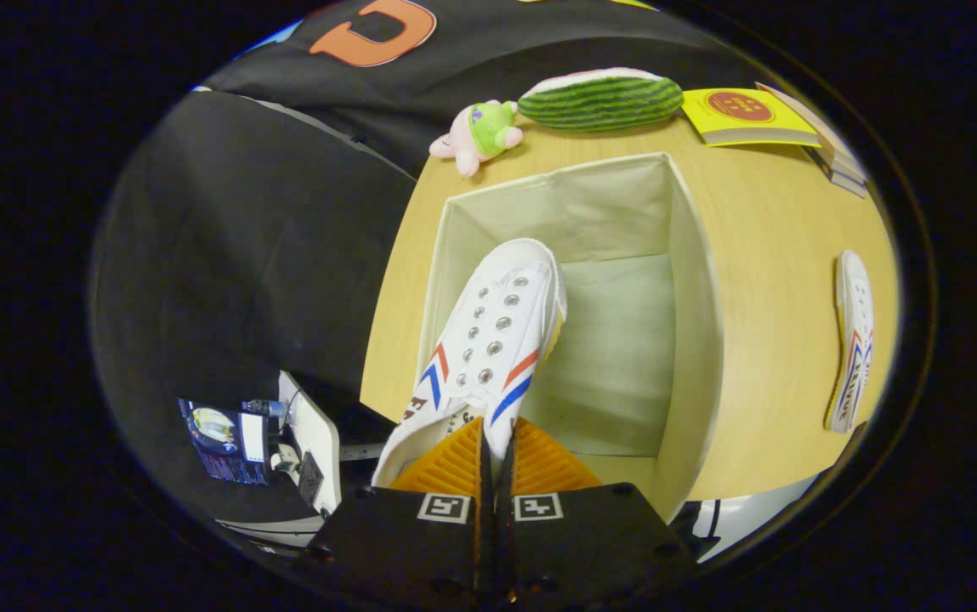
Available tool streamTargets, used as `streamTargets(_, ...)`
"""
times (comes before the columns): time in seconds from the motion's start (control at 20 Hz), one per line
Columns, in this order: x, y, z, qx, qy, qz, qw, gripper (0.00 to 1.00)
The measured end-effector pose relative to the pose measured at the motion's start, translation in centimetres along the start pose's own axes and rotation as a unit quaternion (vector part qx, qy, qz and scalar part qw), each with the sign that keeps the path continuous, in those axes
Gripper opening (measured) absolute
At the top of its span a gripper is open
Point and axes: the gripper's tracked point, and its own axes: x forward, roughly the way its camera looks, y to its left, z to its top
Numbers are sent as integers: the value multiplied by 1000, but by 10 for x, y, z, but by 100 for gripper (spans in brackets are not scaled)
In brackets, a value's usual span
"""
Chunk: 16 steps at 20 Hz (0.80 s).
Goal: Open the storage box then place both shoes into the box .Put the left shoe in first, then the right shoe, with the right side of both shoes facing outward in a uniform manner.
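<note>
Clearly, a white canvas shoe [488, 340] with metal eyelets and red and blue chevron stripes is gripped at its heel collar by the hand-held gripper [495, 450], whose fingers are closed on the fabric. It is held tilted over the open cream fabric storage box [696, 340], toe pointing into the cavity. A matching white shoe [852, 340] is seen lying on the wooden bench [777, 221], well apart from the box. Beyond the box, a watermelon-slice plush [600, 102], a pink plush toy [479, 132] and yellow books [743, 115] are seen.
</note>
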Motion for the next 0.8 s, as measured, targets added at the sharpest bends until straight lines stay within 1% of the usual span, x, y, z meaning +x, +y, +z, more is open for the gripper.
streamTargets(0.1, 7, 2, 1, 8, -4, 1, 1000, 5)
streamTargets(0.15, 7, 8, 2, 17, -2, 16, 1000, 6)
streamTargets(0.2, 8, 16, 2, 23, -1, 31, 999, 14)
streamTargets(0.3, 5, 19, 12, 17, -14, 33, 999, 29)
streamTargets(0.4, -10, 22, 17, 6, -27, 37, 999, 44)
streamTargets(0.55, -37, 15, 33, -24, -73, 27, 997, 67)
streamTargets(0.7, -69, 6, 49, -50, -120, 13, 991, 90)
streamTargets(0.8, -91, -6, 59, -66, -148, -2, 987, 90)
